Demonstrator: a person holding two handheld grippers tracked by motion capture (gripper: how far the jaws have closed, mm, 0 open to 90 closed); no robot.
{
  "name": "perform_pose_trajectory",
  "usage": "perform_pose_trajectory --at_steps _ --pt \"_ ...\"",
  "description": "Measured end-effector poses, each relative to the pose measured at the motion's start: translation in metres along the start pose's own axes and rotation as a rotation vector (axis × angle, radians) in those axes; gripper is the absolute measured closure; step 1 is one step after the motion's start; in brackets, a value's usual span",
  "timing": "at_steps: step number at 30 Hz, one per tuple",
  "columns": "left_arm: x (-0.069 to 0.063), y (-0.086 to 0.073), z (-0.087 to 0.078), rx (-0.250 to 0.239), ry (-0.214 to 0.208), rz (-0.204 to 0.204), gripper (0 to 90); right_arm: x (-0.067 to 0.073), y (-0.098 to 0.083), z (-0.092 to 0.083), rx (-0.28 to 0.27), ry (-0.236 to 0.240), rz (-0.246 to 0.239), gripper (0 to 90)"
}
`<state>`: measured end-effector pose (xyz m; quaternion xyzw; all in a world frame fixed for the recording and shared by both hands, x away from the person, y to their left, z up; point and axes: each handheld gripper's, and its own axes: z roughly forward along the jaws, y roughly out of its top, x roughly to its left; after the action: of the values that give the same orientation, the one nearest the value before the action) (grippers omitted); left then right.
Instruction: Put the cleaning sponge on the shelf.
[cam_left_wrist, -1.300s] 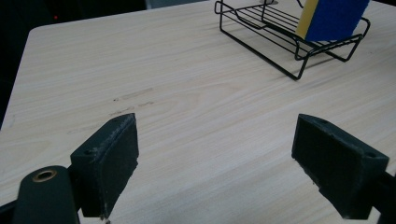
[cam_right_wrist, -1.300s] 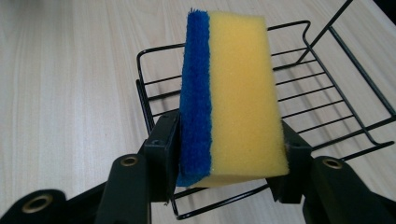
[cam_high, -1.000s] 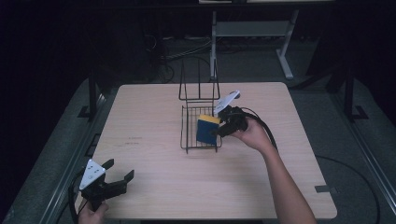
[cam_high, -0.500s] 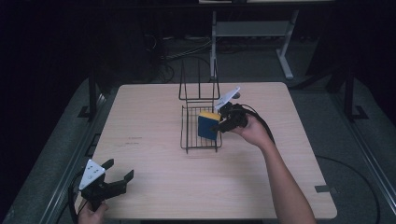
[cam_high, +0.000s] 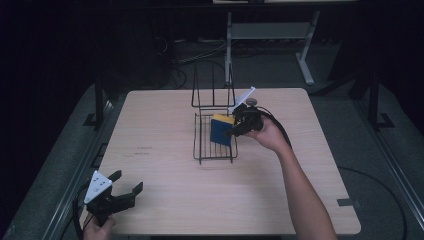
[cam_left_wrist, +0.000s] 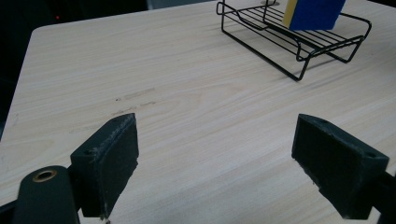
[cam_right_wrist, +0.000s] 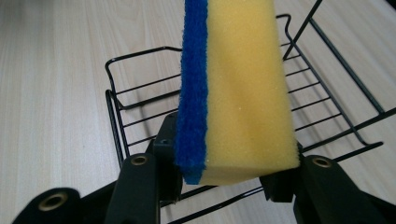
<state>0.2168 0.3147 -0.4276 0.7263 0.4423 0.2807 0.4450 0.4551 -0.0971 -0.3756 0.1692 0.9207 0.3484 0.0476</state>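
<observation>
While the high view looks down on the wooden table (cam_high: 165, 120), the right gripper (cam_high: 239, 127) holds a blue-and-yellow sponge (cam_high: 221, 130) on edge over the black wire rack (cam_high: 202, 150) at the table's middle, its jaws having just closed on it. The left gripper (cam_high: 124, 184) sits at the near left corner, well apart from the rack, jaws spread. Seen from the left gripper view, both pads (cam_left_wrist: 112, 163) stand wide over bare wood, with rack (cam_left_wrist: 299, 49) and sponge (cam_left_wrist: 314, 13) far ahead. Seen from the right gripper view, the jaws pinch the sponge (cam_right_wrist: 238, 84) above the rack (cam_right_wrist: 140, 98).
</observation>
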Motion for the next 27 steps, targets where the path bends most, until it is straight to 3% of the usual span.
perform_pose_trajectory --at_steps 9,24,27 --pt "-0.0002 0.0000 0.0000 0.001 -0.001 0.000 14.1 -0.0019 -0.0019 0.0027 0.007 0.001 -0.003 55.4" --pt "-0.0004 -0.0005 -0.0003 0.002 0.001 -0.001 14.1 -0.0019 -0.0045 0.0006 0.005 0.005 0.004 45.1" --pt "-0.0005 -0.0005 -0.0003 0.003 0.004 -0.003 14.1 -0.0009 -0.0056 -0.0017 0.006 0.009 0.027 41.5"
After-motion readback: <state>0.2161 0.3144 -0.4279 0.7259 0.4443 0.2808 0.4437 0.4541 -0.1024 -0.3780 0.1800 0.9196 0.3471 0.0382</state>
